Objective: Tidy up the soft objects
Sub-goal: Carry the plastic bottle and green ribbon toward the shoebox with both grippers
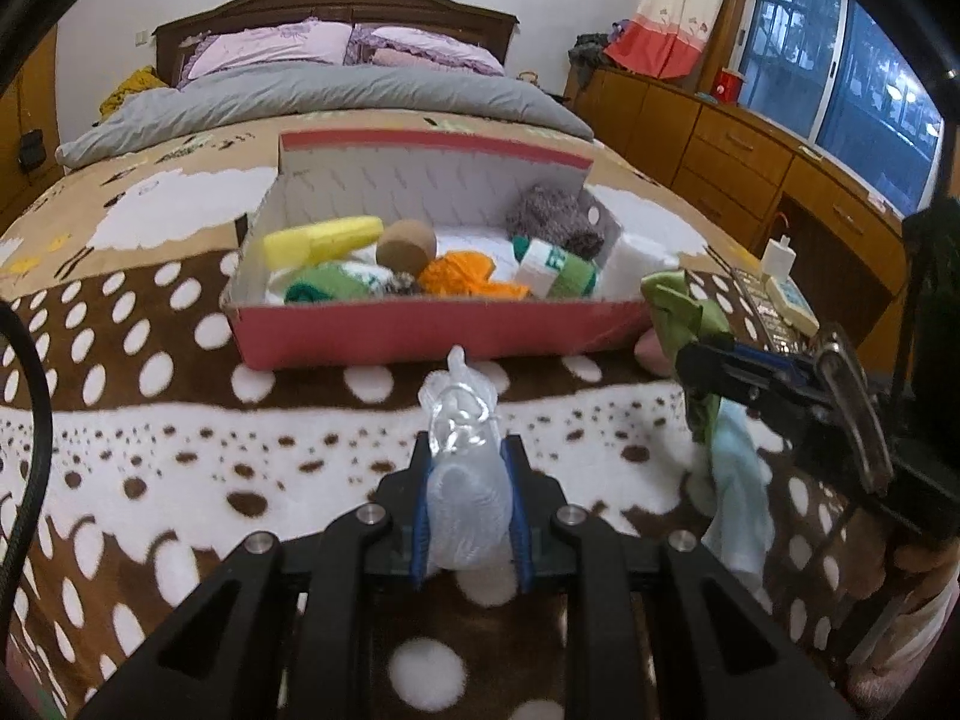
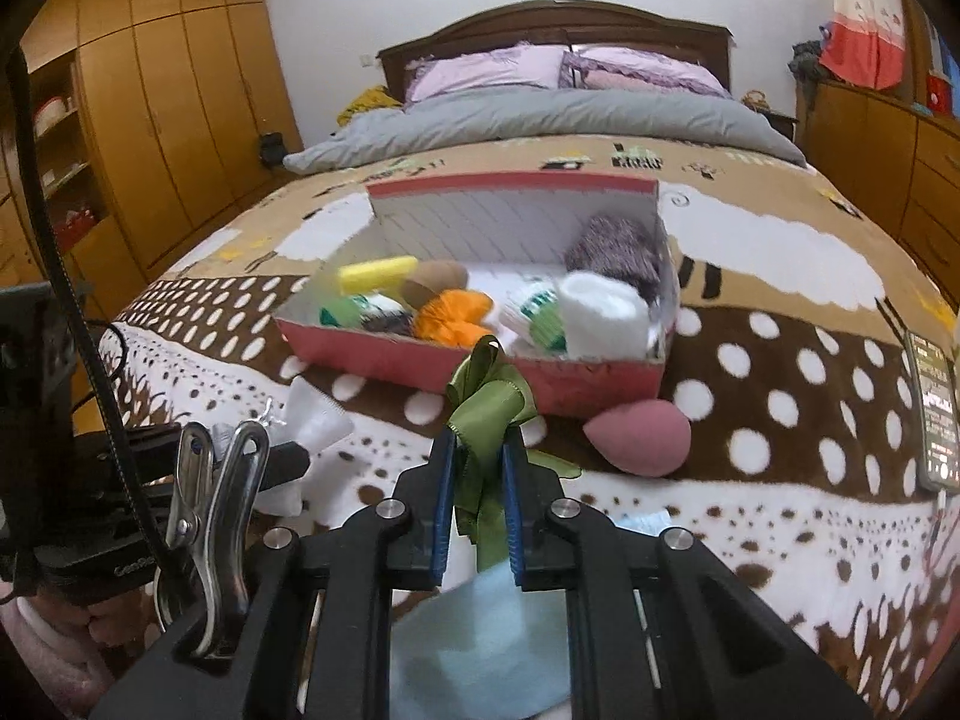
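Observation:
A red cardboard box (image 1: 420,327) stands open on the bed and holds several soft things: a yellow sponge (image 1: 324,240), a brown ball (image 1: 407,246), orange fluff (image 1: 462,276) and a grey knit (image 1: 555,219). My left gripper (image 1: 467,450) is shut on a clear bag with white stuffing (image 1: 462,480), in front of the box. My right gripper (image 2: 478,441) is shut on a green ribbon bow (image 2: 489,402), near the box's front wall (image 2: 390,360). A light blue cloth (image 2: 480,642) shows under it; whether it hangs from the ribbon or lies on the blanket I cannot tell.
A pink teardrop sponge (image 2: 639,438) lies on the spotted blanket (image 2: 780,480) by the box's right corner. A phone (image 2: 936,414) lies at the bed's right edge. Wooden drawers (image 1: 750,162) run along the right, wardrobes (image 2: 168,120) along the left. Pillows and a grey duvet (image 1: 360,96) lie beyond the box.

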Available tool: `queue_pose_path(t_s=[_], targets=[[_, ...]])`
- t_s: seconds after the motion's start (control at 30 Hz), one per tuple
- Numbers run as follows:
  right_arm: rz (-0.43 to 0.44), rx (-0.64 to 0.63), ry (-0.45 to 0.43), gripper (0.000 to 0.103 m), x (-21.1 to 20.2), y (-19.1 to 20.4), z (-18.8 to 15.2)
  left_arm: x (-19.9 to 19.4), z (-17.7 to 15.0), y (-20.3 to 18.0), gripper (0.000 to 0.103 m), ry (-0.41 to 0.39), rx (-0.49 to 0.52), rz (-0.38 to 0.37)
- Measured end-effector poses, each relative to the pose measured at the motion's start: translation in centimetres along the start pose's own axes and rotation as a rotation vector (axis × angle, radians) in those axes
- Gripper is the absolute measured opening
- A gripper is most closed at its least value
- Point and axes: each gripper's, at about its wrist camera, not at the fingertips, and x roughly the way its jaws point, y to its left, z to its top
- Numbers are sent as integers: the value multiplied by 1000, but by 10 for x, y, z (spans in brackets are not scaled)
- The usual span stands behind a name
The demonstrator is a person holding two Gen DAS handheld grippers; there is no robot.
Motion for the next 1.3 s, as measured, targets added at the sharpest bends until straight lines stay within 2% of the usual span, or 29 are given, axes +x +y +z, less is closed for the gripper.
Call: queue_pose_path(t_s=[0.8,1.3], targets=[[47,-67,-113,16,-18,21,54,-10,68,-1,22,-134,9,18],[36,-60,-131,16,-2,18,76,31,86,11,22,-152,-30,50]])
